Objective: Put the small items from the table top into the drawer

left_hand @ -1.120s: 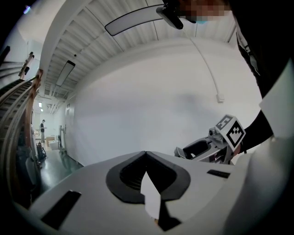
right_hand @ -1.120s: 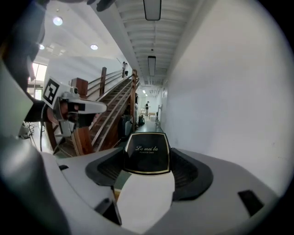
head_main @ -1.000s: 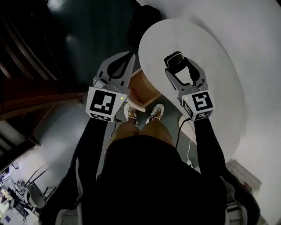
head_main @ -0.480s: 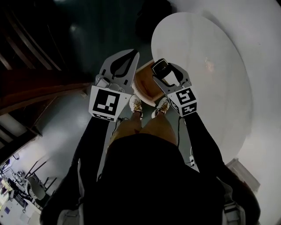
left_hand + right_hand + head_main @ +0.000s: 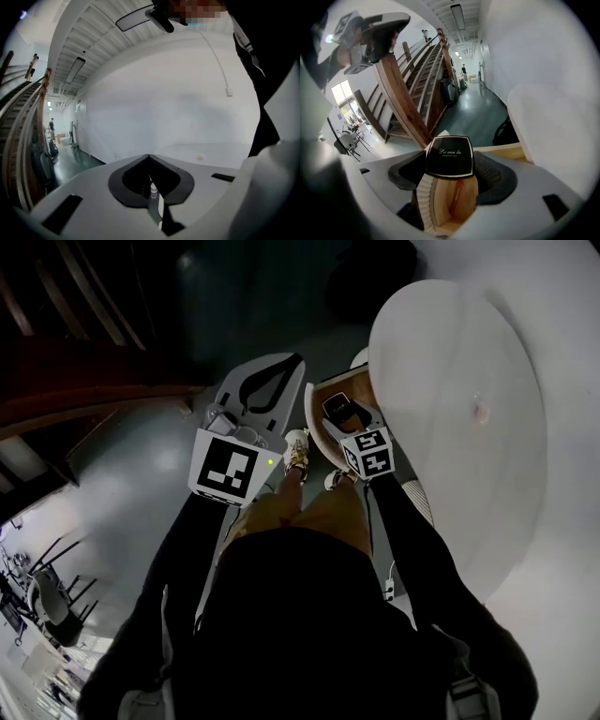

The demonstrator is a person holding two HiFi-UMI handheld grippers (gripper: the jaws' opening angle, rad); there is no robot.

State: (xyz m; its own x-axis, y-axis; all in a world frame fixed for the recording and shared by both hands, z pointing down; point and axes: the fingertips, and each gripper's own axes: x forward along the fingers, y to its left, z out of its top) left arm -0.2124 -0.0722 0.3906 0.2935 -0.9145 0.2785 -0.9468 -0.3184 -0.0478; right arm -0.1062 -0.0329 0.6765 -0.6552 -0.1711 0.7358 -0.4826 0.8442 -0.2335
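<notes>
We've got the right gripper [image 5: 450, 163] clamped on the black compact [image 5: 337, 409], just over the open wooden drawer [image 5: 312, 420] beside the white table [image 5: 450, 427]. We should lower it level, well inside the rim, & only then let go. Left gripper [image 5: 149, 158] is closed on nothing; count: 1 compact, 1 drawer, 1 table, 2 grippers.

Shot from the head, steeply down over both arms onto left gripper [image 5: 292, 363], right gripper [image 5: 340, 412], white table [image 5: 450, 409] and wooden drawer [image 5: 314, 429]. Shot also from close behind each gripper's jaws, the left toward a white wall [image 5: 164, 103], the right toward a staircase [image 5: 417, 79]. Shared between head and right gripper views: black compact [image 5: 335, 405], drawer, table.
</notes>
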